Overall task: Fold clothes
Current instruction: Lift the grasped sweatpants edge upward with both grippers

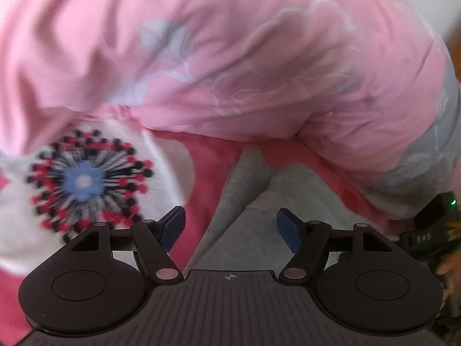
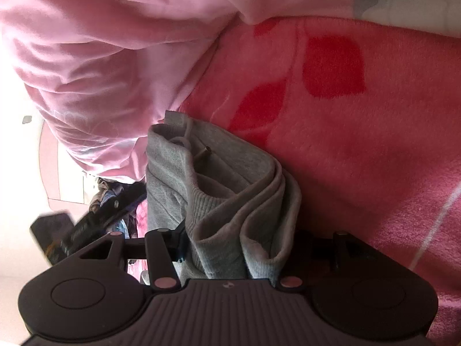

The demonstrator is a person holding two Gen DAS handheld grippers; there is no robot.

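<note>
Left wrist view: your left gripper jaws spread, nothing between, above grey garment on pink blanket.
Right wrist view: your right gripper jaws clenched on folded grey garment, beside pink blanket.

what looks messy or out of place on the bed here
The pink quilt lies bunched and rumpled on the patterned blanket, crowding the work space. The grey garment, folded in layers between the right gripper fingers, has a loose drawstring poking out at its top.
</note>
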